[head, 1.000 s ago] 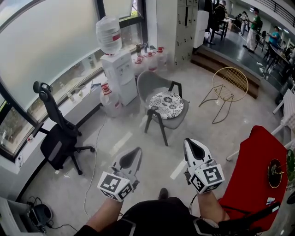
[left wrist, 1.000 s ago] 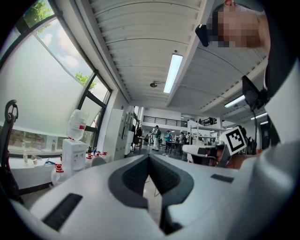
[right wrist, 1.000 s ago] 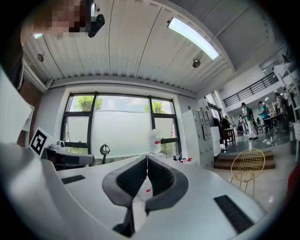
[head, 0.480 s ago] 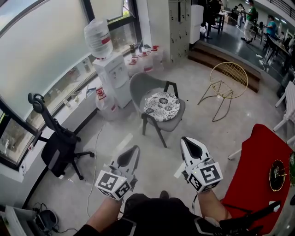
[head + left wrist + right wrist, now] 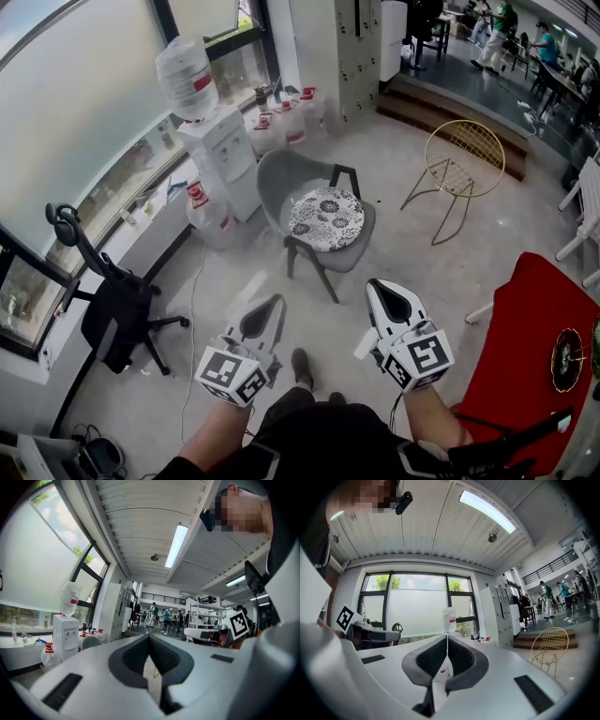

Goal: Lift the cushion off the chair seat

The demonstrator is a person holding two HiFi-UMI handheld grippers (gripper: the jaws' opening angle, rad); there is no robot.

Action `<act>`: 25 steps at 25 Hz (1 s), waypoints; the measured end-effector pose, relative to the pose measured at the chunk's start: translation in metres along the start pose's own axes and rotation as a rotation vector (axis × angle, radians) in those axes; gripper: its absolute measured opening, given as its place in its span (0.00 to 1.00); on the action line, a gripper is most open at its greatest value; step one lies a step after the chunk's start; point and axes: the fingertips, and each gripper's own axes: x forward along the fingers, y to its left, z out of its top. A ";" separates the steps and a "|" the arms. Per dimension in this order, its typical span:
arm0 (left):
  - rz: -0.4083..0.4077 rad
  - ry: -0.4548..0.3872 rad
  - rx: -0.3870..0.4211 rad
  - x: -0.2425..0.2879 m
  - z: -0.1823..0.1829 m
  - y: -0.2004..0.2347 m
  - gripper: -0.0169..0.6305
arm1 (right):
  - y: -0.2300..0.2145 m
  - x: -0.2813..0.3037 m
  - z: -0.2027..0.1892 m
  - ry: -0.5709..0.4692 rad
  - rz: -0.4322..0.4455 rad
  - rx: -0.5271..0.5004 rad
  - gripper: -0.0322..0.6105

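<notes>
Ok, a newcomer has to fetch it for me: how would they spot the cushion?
Find the white water dispenser by the big window. Just beside it is a grey chair with dark legs, and the cushion lies on its seat. It is round with a black-and-white flower pattern, unlike the bare gold wire chair and the black office chair.

White left tool (image 5: 274, 303) and right tool (image 5: 379, 285) (grey-padded, square-marker cubes (image 5: 419, 358))

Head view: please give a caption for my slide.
Left hand-held gripper and right hand-held gripper, both shut, short of the cushion on the chair.
</notes>
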 end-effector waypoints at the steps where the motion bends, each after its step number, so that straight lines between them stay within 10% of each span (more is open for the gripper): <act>1: -0.005 -0.003 0.000 0.005 0.001 0.006 0.04 | -0.002 0.007 0.000 0.002 -0.005 -0.002 0.07; 25: -0.076 -0.040 -0.027 0.087 0.026 0.162 0.04 | -0.019 0.181 -0.001 0.051 -0.063 -0.038 0.07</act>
